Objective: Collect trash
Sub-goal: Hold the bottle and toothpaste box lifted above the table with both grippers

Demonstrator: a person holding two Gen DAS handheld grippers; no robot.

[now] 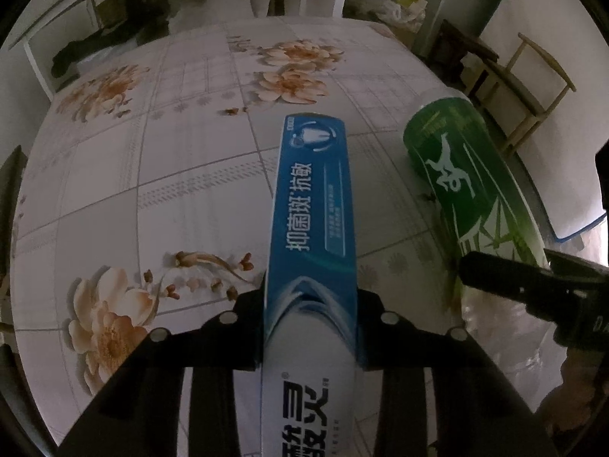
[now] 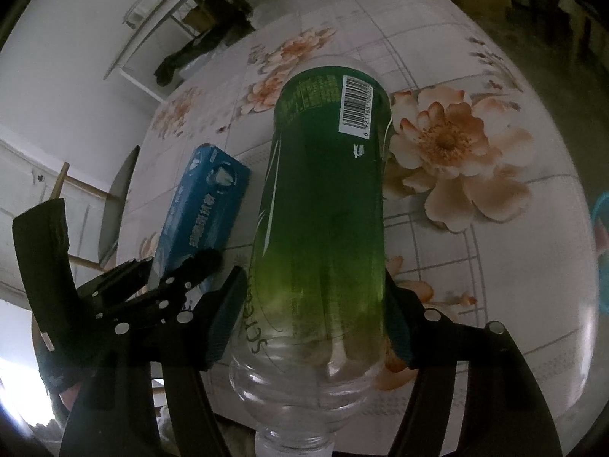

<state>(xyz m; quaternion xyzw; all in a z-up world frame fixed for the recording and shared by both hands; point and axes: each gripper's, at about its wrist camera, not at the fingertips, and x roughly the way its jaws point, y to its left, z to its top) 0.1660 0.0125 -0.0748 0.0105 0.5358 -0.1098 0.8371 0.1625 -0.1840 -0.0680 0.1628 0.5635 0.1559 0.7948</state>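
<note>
A blue toothpaste box [image 1: 312, 205] is clamped in the left gripper [image 1: 310, 327] and a green-labelled plastic bottle [image 2: 323, 205] in the right gripper [image 2: 316, 312] above the flowered bed [image 1: 171, 160], the bottle's cap being cut off.

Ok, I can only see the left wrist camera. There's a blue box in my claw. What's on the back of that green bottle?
Observer: A white barcode is printed on the green bottle, on the side your view misses.
Operator: Is the bottle empty?
Observer: Its clear neck end shows no liquid.
Operator: Is the other claw squeezing it?
Observer: The right claw has a pad on each side of the bottle, touching it.
Operator: Does my box look squashed?
Observer: From the right, the blue box keeps its square shape in the left claw.
</note>
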